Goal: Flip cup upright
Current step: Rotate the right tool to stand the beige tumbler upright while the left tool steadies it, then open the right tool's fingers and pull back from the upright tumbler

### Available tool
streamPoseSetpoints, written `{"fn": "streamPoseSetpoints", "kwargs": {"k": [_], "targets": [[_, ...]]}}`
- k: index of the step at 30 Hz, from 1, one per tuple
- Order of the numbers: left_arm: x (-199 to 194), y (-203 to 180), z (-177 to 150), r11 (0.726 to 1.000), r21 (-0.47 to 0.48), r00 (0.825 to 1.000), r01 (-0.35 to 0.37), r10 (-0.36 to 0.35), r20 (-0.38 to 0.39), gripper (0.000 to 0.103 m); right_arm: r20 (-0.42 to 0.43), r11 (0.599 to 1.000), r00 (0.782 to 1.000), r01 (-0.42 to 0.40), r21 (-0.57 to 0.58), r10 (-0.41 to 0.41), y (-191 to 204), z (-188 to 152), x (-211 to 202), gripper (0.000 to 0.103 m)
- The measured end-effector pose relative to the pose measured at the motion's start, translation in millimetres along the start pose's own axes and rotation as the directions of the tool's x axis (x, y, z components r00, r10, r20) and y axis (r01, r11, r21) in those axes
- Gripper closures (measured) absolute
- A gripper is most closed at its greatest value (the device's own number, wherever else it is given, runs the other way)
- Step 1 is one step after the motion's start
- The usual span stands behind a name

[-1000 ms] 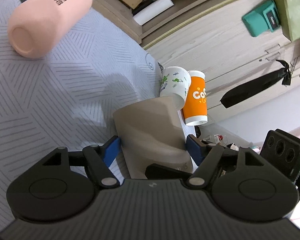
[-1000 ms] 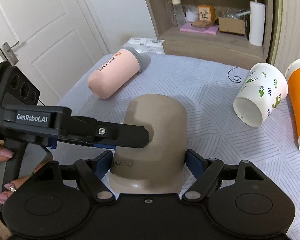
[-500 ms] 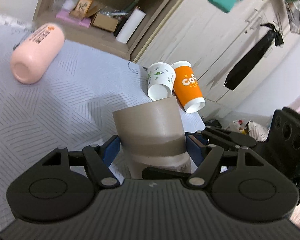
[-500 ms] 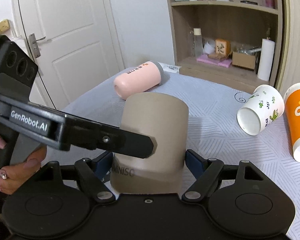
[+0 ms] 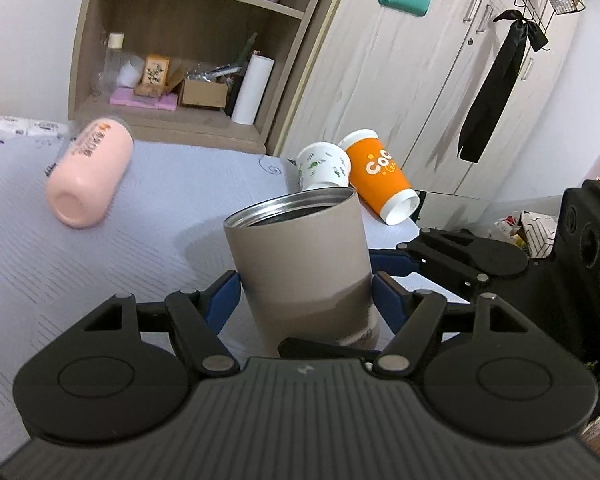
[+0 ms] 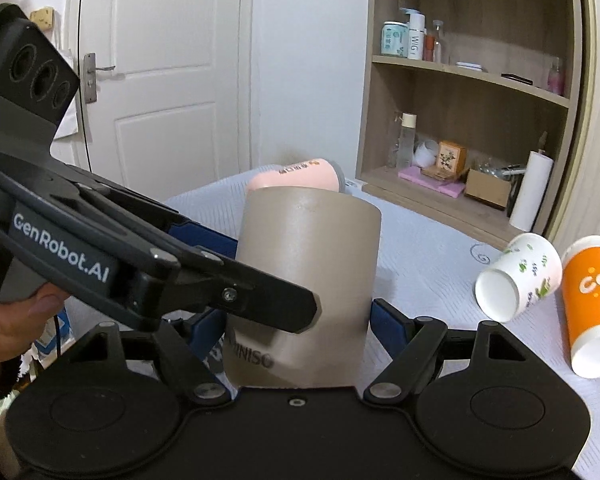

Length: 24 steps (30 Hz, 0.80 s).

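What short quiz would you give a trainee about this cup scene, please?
1. True or false: the taupe cup, held between the left tongs, has its open mouth facing up.
2. How many paper cups lie tipped over on the table?
3. The pink bottle is: A) standing upright, B) lying on its side, C) held in the tongs.

Key:
1. True; the metal rim shows at the top in the left wrist view.
2. Two: the white paper cup and the orange paper cup.
3. B.
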<state>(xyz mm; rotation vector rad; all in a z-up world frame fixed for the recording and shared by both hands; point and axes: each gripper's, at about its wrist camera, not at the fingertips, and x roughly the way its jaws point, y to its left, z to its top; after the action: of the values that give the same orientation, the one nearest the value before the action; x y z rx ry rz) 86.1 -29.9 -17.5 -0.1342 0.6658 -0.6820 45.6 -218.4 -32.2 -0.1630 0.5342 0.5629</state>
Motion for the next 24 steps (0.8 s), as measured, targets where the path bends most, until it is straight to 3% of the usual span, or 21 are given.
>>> {"fn": "streamPoseSetpoints", "kwargs": {"k": [7, 14, 24], "targets": [[-1, 2, 11, 0.996, 0.071, 0.998, -0.048, 0.045, 0.039, 0.033, 0.057, 0.998, 0.997, 0.053, -0.035, -0.051, 10, 8, 15, 0.02], [7, 7, 27, 0.996, 0.079, 0.996, -0.051, 0.045, 0.072, 0.034, 0.098, 0.991, 0.987, 0.13, -0.042, -0.125, 7, 15, 34, 0.021], [37, 4, 28, 0.985, 0.148, 0.991, -0.092, 0.076, 0.11, 0.033, 0.103, 0.977, 0.974, 0.207, -0.048, -0.201, -5, 13, 52, 0.021]]}}
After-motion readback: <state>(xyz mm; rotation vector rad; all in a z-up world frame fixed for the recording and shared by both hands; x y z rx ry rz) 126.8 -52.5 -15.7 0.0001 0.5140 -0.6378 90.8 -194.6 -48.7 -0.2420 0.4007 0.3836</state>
